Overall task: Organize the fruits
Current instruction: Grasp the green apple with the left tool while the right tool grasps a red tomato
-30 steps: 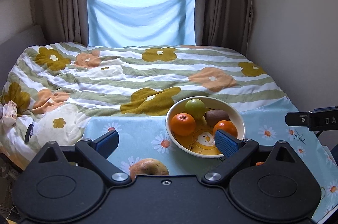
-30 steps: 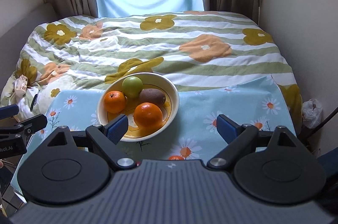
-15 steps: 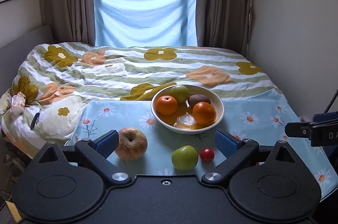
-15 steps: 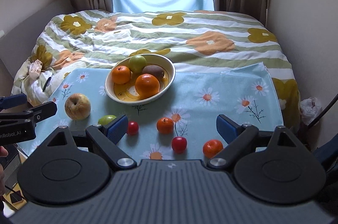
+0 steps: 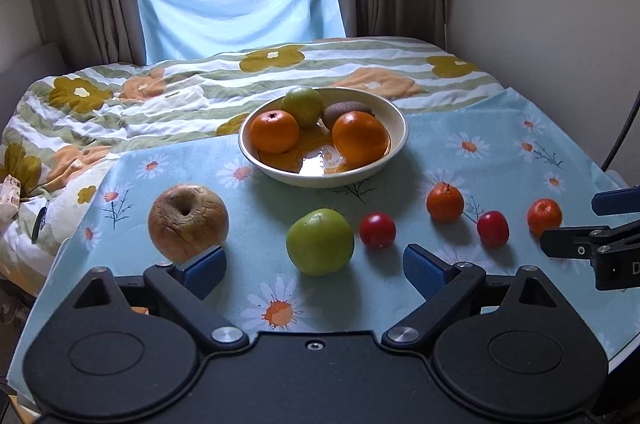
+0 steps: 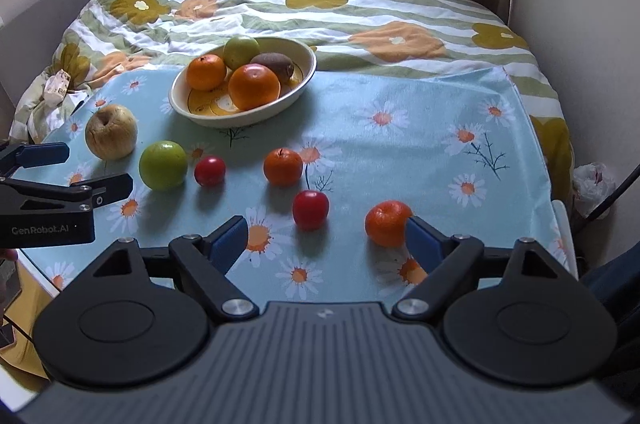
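A cream bowl (image 5: 394,119) (image 6: 304,75) holds two oranges, a green fruit and a kiwi. On the daisy cloth in front lie a wrinkled yellow apple (image 5: 188,222) (image 6: 111,131), a green apple (image 5: 320,242) (image 6: 163,165), two red fruits (image 5: 377,230) (image 6: 310,209) and two small oranges (image 5: 445,201) (image 6: 388,223). My left gripper (image 5: 314,270) is open and empty, just in front of the green apple. My right gripper (image 6: 326,246) is open and empty, with the right small orange by its right finger.
The cloth-covered table (image 6: 400,127) stands against a bed with a flowered quilt (image 6: 360,11). A wall runs along the right side. A white plastic bag (image 6: 592,183) lies beside the table's right edge.
Both grippers have pulled back toward me and tilted down. The loose fruits in front of the bowl have come into view and now sit nearer the fingers.
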A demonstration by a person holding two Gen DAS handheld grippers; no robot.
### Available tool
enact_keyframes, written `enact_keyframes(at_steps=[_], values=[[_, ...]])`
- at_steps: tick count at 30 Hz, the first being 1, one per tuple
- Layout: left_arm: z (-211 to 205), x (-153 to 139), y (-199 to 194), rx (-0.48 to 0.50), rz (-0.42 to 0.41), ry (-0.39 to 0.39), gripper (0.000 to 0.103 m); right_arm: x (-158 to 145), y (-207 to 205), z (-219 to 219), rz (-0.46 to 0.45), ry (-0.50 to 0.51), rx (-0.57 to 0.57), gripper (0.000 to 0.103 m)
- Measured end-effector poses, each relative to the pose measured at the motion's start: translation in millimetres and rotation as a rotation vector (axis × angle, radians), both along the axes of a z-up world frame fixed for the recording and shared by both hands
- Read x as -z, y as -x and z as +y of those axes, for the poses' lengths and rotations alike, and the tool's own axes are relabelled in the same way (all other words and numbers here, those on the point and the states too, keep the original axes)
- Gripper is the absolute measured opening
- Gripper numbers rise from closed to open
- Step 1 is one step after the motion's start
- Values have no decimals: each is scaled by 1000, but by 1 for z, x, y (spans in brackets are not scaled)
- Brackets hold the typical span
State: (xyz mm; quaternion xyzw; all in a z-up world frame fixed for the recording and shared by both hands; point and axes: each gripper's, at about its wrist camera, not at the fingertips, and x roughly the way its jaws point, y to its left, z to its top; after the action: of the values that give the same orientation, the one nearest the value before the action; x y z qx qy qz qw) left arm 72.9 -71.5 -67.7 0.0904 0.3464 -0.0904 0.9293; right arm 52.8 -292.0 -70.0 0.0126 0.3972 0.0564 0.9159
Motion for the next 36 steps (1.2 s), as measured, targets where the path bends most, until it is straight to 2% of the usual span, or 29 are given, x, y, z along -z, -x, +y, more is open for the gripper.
enact_keyframes(at_steps=[8, 10, 17, 21, 22, 27, 31, 36], values=[[-8, 26, -32, 34, 23, -35, 88, 33, -19, 15, 35, -6, 1, 79], [-9, 31, -40, 44, 40, -33, 82, 37, -25, 17, 41, -10, 5, 78], [-9, 40, -54, 45, 67, -38, 77, 42, -37, 23, 46, 4, 9, 72], [-9, 43, -59, 45, 83, -37, 61, 46, -42, 23, 56, 9, 13, 70], [-8, 43, -60, 45, 89, -27, 59, 47, -44, 23, 59, 10, 12, 67], [-7, 43, -59, 47, 88, -21, 59, 50, -48, 24, 62, 18, 11, 63], [-7, 43, -57, 50, 89, -23, 59, 53, -51, 24, 66, 16, 10, 53], [-4, 42, -51, 40, 97, -18, 58, 54, -55, 23, 55, 18, 12, 53]])
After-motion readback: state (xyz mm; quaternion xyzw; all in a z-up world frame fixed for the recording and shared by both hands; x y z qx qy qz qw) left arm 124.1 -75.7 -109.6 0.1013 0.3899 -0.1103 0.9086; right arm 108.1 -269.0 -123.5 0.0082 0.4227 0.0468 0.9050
